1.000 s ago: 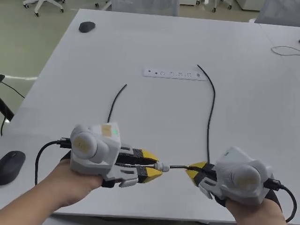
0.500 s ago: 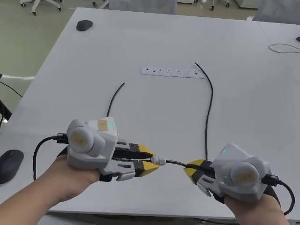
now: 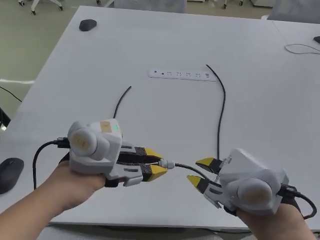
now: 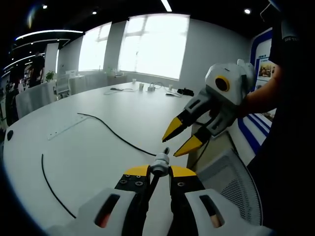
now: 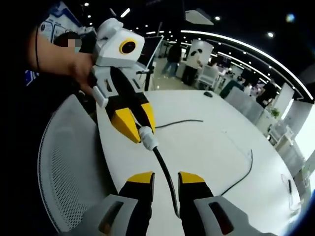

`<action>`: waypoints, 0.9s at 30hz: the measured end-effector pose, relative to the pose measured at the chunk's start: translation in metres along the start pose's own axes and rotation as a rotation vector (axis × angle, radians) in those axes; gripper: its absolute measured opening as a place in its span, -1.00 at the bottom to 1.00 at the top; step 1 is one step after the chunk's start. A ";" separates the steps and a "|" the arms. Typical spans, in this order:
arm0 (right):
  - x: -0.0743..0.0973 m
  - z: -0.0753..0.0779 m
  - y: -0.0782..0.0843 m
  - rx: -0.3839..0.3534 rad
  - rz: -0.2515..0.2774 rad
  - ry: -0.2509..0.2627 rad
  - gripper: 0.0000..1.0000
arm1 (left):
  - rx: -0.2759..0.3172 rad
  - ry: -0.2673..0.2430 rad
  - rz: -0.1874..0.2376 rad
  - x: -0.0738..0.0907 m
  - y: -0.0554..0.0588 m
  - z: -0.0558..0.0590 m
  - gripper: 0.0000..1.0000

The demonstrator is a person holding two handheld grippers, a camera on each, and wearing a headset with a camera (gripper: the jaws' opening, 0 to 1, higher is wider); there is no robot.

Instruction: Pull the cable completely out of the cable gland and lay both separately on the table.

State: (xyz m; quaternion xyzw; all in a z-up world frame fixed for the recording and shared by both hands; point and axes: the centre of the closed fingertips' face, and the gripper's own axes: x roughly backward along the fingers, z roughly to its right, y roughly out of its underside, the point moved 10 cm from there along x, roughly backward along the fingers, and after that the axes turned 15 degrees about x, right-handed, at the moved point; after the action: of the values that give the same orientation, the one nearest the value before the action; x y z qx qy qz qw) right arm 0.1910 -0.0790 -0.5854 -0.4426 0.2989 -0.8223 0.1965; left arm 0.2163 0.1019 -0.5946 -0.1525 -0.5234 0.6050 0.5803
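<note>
A small grey cable gland (image 3: 168,164) sits between the yellow tips of my left gripper (image 3: 161,164), which is shut on it. In the left gripper view the gland (image 4: 159,161) pokes up between the closed tips of that gripper (image 4: 160,171). A black cable (image 3: 220,115) leaves the gland, runs through the gap of my right gripper (image 3: 200,172), then up the table toward the power strip. My right gripper (image 5: 166,178) is open, with the cable (image 5: 160,160) passing loose between its jaws. Both grippers hover near the table's front edge.
A white power strip (image 3: 182,75) lies mid-table. A second, short black cable (image 3: 121,100) lies to its left. One dark mouse (image 3: 87,24) is at the far edge, another (image 3: 10,172) at the near left. A thin white cord (image 3: 300,48) lies far right.
My right gripper was shut on the cable beside the gland and now stands open around it. The left gripper still holds the gland; the view has shifted slightly.
</note>
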 end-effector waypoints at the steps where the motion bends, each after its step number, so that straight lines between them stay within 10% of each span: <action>1: -0.001 0.000 -0.003 0.012 -0.002 0.008 -0.71 | 0.004 0.000 0.001 0.000 0.000 0.000 -0.71; 9: -0.013 -0.007 -0.012 0.159 -0.033 0.016 -0.86 | 0.007 -0.009 -0.015 -0.003 0.003 0.002 -0.71; 27: -0.011 -0.009 -0.014 0.069 -0.029 0.001 -0.98 | -0.020 -0.010 -0.027 -0.005 0.002 0.007 -0.71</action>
State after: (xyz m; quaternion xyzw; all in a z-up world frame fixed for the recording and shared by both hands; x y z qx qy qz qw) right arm 0.1884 -0.0594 -0.5870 -0.4395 0.2640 -0.8351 0.1996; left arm 0.2108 0.0946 -0.5953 -0.1480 -0.5344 0.5926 0.5843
